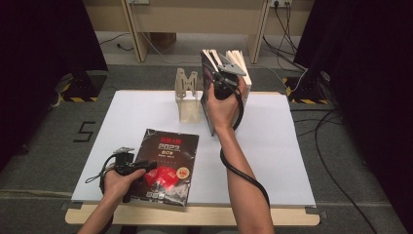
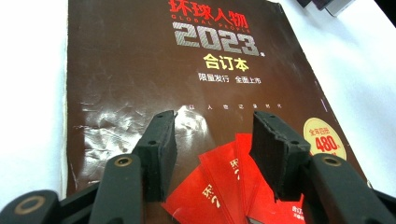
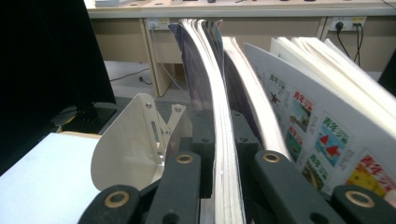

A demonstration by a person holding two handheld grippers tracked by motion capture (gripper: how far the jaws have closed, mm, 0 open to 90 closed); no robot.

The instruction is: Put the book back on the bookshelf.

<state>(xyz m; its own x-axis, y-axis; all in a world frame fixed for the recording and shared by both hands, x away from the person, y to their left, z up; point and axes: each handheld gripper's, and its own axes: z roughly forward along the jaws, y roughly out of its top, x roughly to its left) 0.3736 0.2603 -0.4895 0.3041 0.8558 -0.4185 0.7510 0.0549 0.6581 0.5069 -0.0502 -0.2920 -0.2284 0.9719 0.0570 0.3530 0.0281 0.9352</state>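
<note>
A dark brown magazine with "2023" and red fan-shaped print lies flat near the front of the white mat. My left gripper hovers low over its lower half, open, with nothing between the jaws. At the back, my right gripper is shut on the edge of an upright dark-covered magazine, which stands next to several other upright magazines.
A cream metal bookend stands just left of the upright magazines. The wooden table edge runs along the front. Desk legs and cables lie on the floor behind the table.
</note>
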